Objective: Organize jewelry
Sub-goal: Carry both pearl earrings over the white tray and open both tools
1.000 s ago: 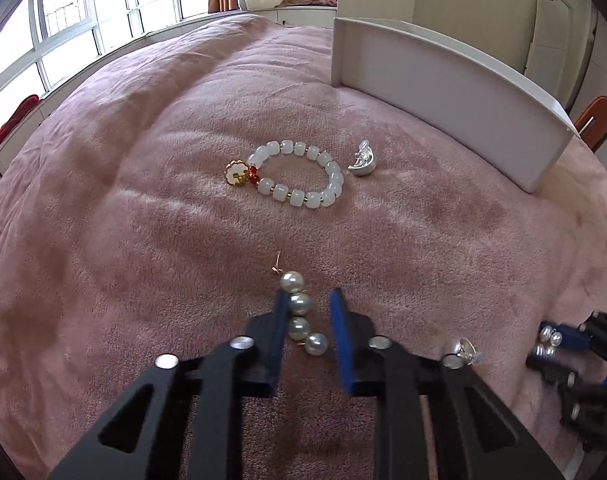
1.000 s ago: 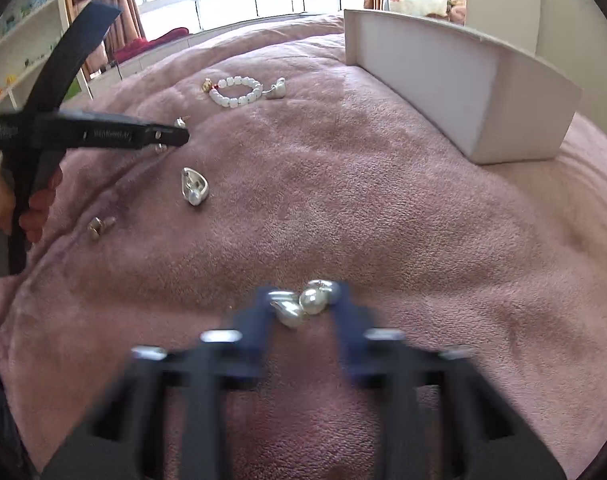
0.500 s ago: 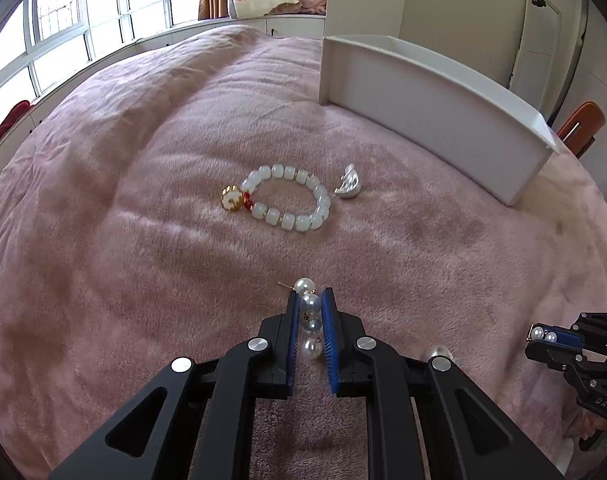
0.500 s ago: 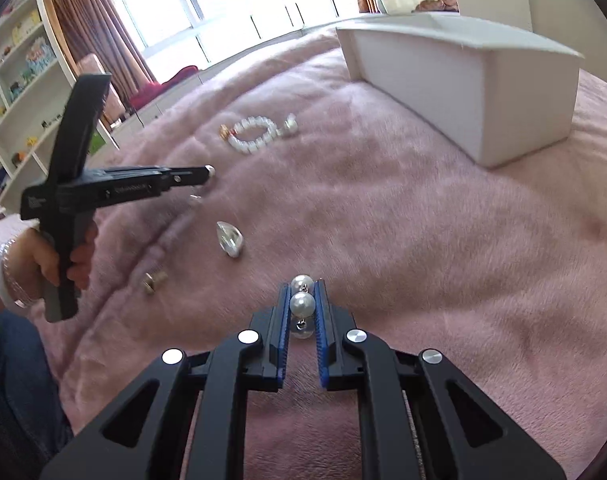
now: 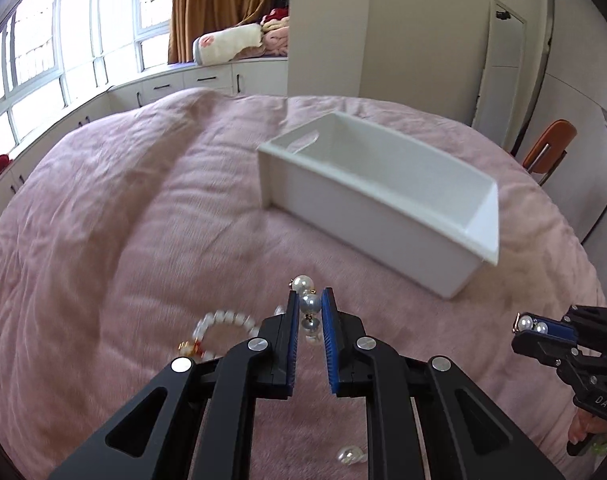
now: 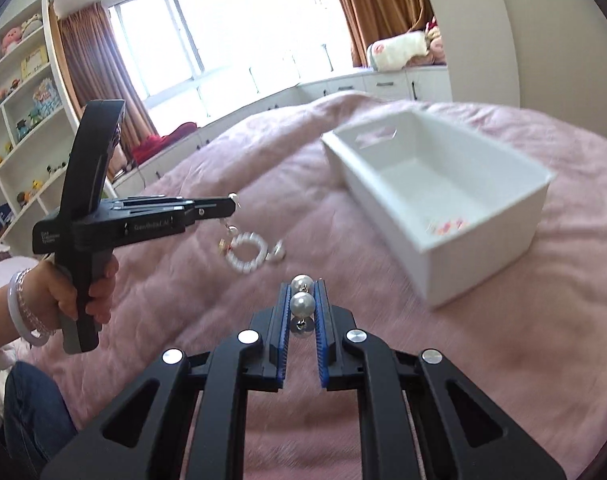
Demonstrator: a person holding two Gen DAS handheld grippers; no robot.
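Observation:
My left gripper (image 5: 308,305) is shut on a pearl drop earring (image 5: 309,303) and holds it above the pink blanket. My right gripper (image 6: 302,296) is shut on a second pearl earring (image 6: 302,305), also lifted; it shows at the right edge of the left wrist view (image 5: 532,326). The left gripper also shows from the side in the right wrist view (image 6: 230,204). A white bead bracelet (image 6: 247,253) with a gold charm lies on the blanket, with a silver piece (image 6: 278,251) beside it. The white open box (image 5: 387,200) stands beyond both grippers.
A small silver earring (image 5: 349,456) lies on the blanket under my left gripper. The box (image 6: 435,184) holds a small pink item (image 6: 449,225). A chair (image 5: 549,148) stands at the right, shelves (image 6: 19,112) at the left.
Both grippers have risen off the blanket with their pearl earrings and tilted up toward the white box, whose inside now shows. The bracelet has dropped lower in view.

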